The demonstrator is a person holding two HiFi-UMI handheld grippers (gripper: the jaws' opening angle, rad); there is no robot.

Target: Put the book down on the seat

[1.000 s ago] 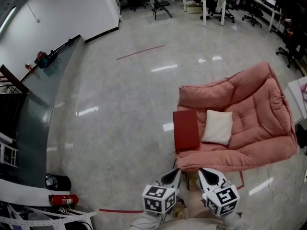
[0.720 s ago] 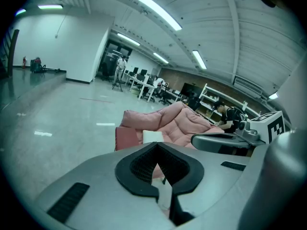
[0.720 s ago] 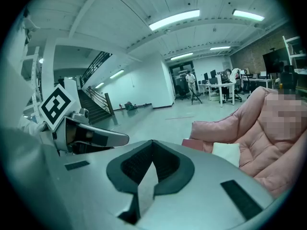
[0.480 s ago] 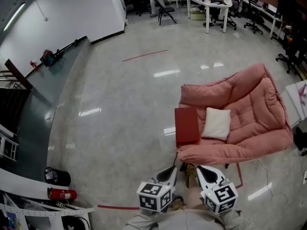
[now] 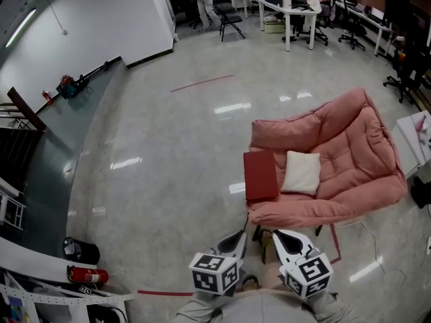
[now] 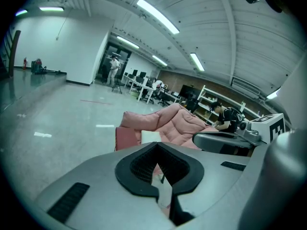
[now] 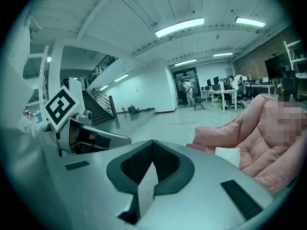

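Note:
A red book (image 5: 260, 175) lies flat on the left part of the pink cushioned seat (image 5: 350, 147), next to a white pillow (image 5: 301, 172). Both grippers hang low in front of the person, short of the seat's front edge. My left gripper (image 5: 241, 235) is shut with nothing in it, and so is my right gripper (image 5: 279, 235). The left gripper view shows its jaws (image 6: 158, 150) closed, with the book (image 6: 126, 137) and pillow (image 6: 151, 137) on the seat beyond. The right gripper view has the closed jaws (image 7: 152, 145) aimed left of the seat (image 7: 249, 123).
A black bin (image 5: 81, 251) and a red fire extinguisher (image 5: 87, 274) stand at the lower left beside a dark ramp (image 5: 40, 153). Desks and office chairs (image 5: 296, 5) fill the far end. Red tape (image 5: 202, 83) marks the glossy floor. A person (image 6: 225, 116) sits behind the seat.
The head view has drifted slightly, so the seat and grippers sit a little lower and left. The book stays flat on the seat. Both grippers remain shut and empty.

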